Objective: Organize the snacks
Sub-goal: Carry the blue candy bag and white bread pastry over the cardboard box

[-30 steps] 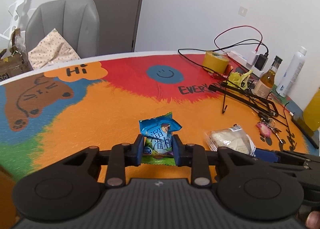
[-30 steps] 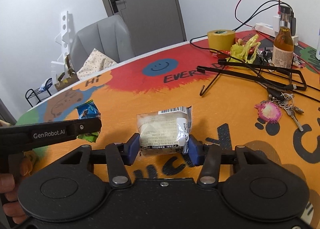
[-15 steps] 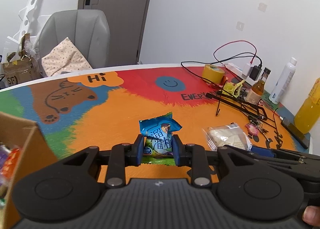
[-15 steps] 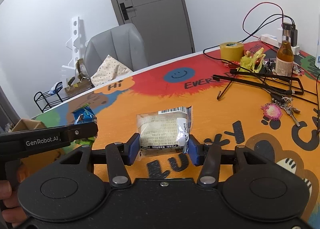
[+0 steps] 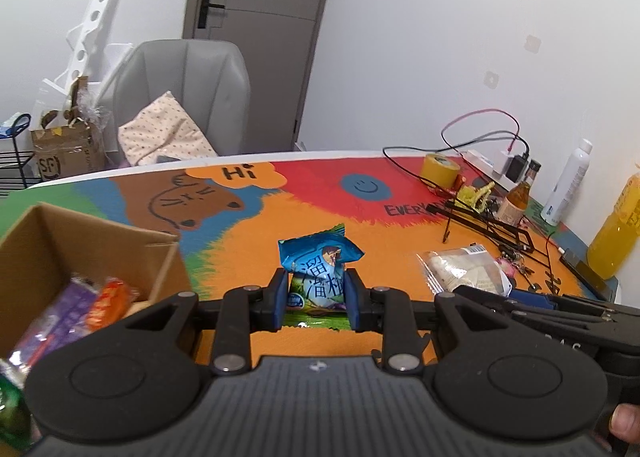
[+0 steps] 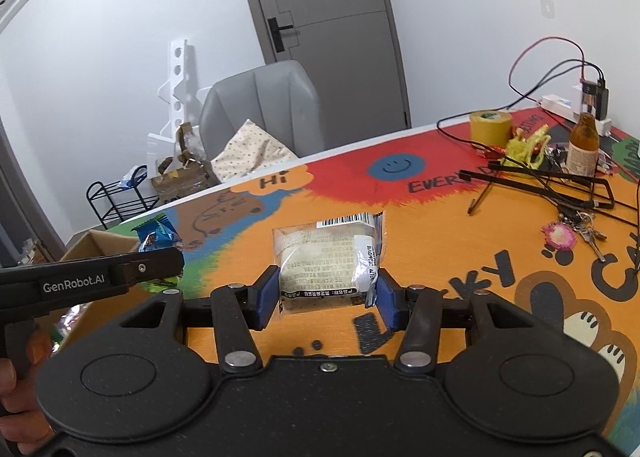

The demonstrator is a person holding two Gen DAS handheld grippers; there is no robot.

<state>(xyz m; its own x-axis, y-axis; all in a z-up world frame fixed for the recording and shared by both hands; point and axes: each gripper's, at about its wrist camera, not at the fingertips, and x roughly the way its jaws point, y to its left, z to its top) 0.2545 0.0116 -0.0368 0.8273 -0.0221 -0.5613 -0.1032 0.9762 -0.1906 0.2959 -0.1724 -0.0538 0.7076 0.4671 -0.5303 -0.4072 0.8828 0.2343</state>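
Both views are evenly and brightly lit by soft indoor light, and only faint shadows are cast on the painted orange, red and blue bench (image 5: 400,257). Strong fisheye bending is seen at the edges, where the grey door (image 6: 320,17) and white walls are curved and the corners are darkened. The snack packets in the brown cardboard box (image 5: 92,241) at the left wrist view's edge are smeared by blur.
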